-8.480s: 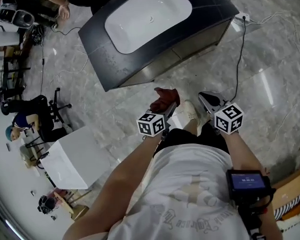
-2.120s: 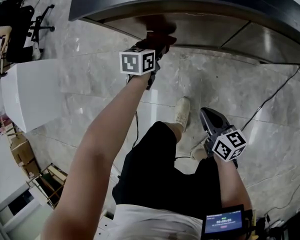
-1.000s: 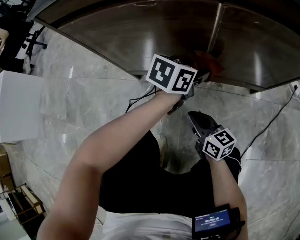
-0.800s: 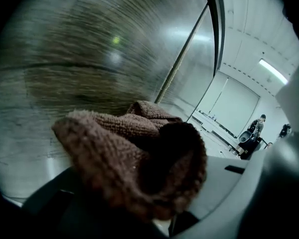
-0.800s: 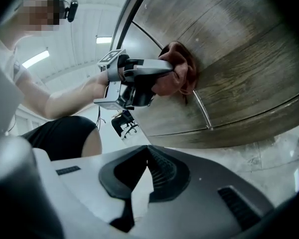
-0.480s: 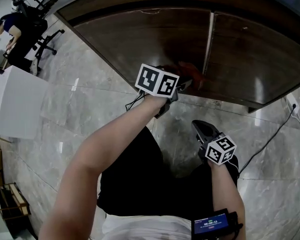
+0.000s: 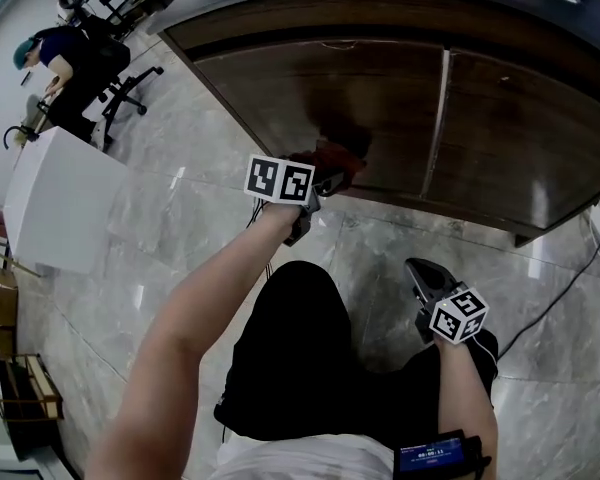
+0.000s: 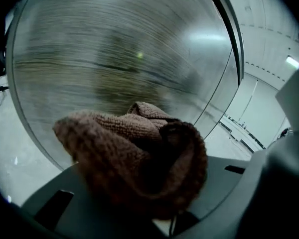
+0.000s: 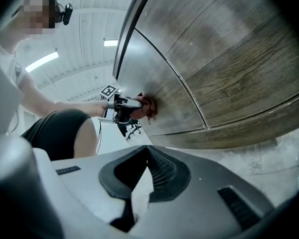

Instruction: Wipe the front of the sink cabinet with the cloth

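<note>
our left gripper (image 7: 323,178) has slid toward the left edge of the dark wood cabinet front (image 7: 280,78), clamped on the reddish-brown terry cloth (image 7: 340,158); we should press flat, overlapping strokes; right gripper (image 7: 420,273) closed, empty.

Head cam steep down; L cam close-up on cabinet front (image 8: 114,49); R cam low, farther; all share it.

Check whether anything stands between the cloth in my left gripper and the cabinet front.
Nothing visible does. The cloth, clamped in the left gripper, lies directly against the cabinet front, low on its left door.
</note>
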`<state>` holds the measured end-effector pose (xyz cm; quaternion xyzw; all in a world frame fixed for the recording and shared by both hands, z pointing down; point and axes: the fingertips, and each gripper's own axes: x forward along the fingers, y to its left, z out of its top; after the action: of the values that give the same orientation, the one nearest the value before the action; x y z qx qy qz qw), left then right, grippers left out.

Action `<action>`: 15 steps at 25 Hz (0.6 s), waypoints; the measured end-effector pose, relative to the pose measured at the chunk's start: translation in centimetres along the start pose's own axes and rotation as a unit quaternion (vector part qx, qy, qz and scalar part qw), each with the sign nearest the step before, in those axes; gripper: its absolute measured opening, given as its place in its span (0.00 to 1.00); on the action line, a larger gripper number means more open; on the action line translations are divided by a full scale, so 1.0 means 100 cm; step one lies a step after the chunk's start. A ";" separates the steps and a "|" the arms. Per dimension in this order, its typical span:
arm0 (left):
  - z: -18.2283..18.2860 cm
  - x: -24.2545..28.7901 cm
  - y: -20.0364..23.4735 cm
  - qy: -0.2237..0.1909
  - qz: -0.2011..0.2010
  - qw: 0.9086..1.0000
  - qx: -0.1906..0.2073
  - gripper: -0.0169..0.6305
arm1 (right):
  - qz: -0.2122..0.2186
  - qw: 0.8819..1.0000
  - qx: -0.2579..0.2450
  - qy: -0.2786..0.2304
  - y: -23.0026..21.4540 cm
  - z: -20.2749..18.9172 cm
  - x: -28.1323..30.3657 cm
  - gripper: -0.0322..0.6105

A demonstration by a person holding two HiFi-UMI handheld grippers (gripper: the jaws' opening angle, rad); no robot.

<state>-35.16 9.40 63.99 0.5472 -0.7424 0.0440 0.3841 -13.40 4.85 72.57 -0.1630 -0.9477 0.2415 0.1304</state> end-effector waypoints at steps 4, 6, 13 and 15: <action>-0.008 -0.023 0.033 -0.014 0.032 0.999 -0.008 0.19 | -0.015 1.000 0.006 0.004 -0.010 -0.006 -0.009 0.07; -0.006 -0.032 0.049 -0.024 0.048 0.998 -0.013 0.19 | -0.019 1.000 0.008 0.003 -0.016 -0.006 -0.011 0.07; 0.005 -0.054 0.096 -0.045 0.108 0.993 -0.015 0.19 | -0.012 1.000 0.010 0.009 -0.019 -0.010 -0.002 0.07; 0.000 -0.062 0.113 -0.050 0.136 0.989 -0.021 0.20 | -0.007 1.000 0.007 0.010 -0.016 -0.009 0.000 0.07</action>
<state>-44.00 18.70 64.20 0.4346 -0.8286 0.0526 0.3489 -13.49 3.85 74.10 -0.1573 -0.9457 0.2458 0.1427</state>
